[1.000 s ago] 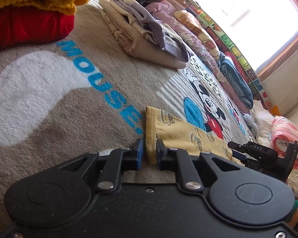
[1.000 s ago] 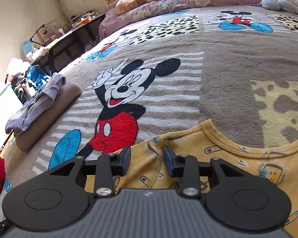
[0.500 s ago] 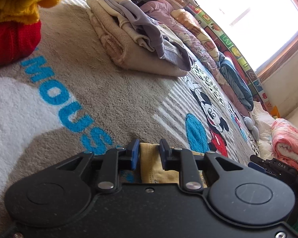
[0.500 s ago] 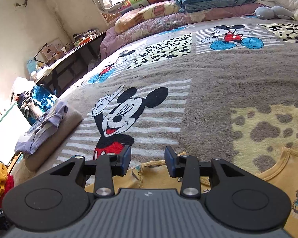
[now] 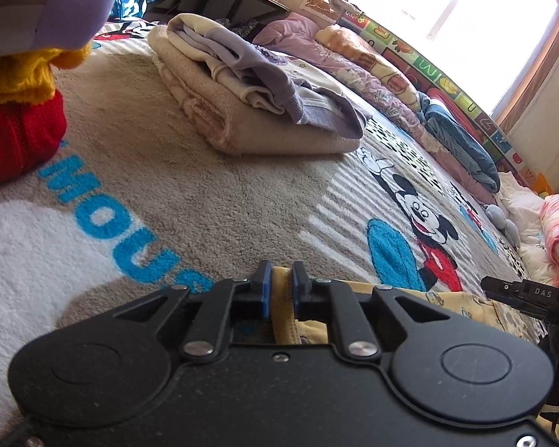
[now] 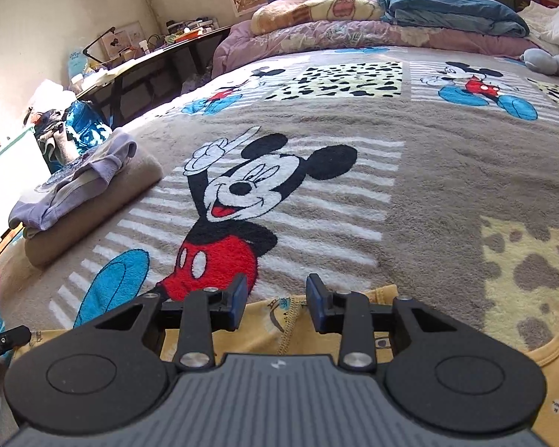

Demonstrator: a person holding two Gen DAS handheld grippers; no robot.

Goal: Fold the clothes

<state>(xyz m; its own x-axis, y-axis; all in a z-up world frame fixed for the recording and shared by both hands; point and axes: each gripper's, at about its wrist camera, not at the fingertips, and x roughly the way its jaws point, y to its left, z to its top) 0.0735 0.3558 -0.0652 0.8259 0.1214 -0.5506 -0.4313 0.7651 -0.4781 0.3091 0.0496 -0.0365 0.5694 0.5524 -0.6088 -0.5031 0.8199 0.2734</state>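
A yellow printed shirt lies flat on the Mickey Mouse blanket. My left gripper is shut on the shirt's hem edge, which stands pinched between the blue pads. The shirt runs off to the right in the left wrist view. My right gripper is open, its fingers either side of the shirt's sleeve seam, low over the cloth. The right gripper's tip shows at the right edge of the left wrist view.
A folded pile of beige and lilac clothes lies ahead on the blanket; it also shows in the right wrist view. A red and yellow knit stack sits at left. Rolled quilts and pillows line the far side. A dark desk stands beyond the bed.
My left gripper closed on the shirt's hem and moved forward over the blanket. My right gripper stayed open and slid toward the sleeve edge.
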